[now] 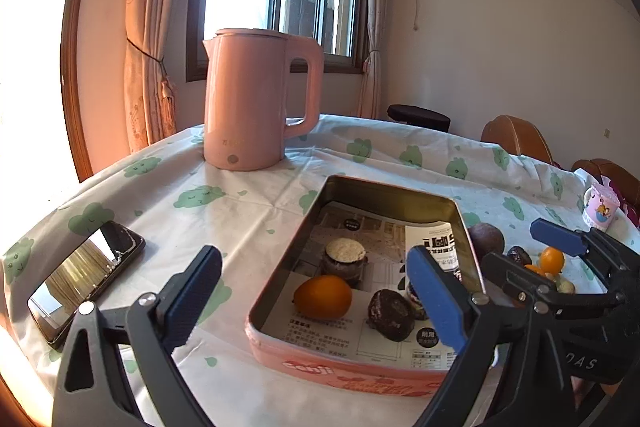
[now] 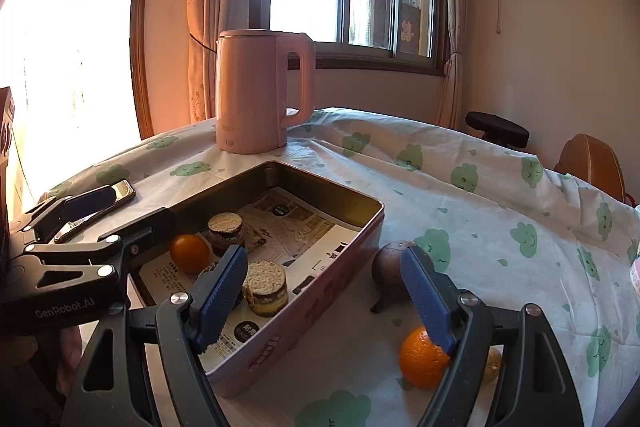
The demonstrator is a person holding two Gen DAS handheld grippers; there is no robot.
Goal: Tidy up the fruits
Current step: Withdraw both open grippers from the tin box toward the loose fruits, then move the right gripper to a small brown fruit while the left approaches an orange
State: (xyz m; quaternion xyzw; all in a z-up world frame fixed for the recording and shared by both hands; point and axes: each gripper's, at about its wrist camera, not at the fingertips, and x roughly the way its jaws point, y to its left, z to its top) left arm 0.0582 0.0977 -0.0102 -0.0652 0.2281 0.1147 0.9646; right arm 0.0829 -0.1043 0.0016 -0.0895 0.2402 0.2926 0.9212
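Note:
A pink tin (image 1: 344, 367) lined with printed paper holds an orange (image 1: 323, 297) and several round snack cakes (image 1: 345, 259). My left gripper (image 1: 314, 255) stands open over the tin's near left corner, with nothing between its fingers. In the right wrist view the tin (image 2: 376, 211) lies to the left. My right gripper (image 2: 322, 255) is open above the tin's right wall, also with nothing between its fingers. A second orange (image 2: 422, 357) rests on the cloth beside its right finger, and a brown round fruit (image 2: 390, 267) lies just beyond.
A pink kettle (image 1: 248, 107) stands behind the tin and a phone (image 1: 84, 275) lies at the left. A small mug (image 1: 600, 207) sits at the far right edge, with chairs (image 1: 516, 139) behind the table. A small yellowish fruit (image 2: 492, 363) lies by the second orange.

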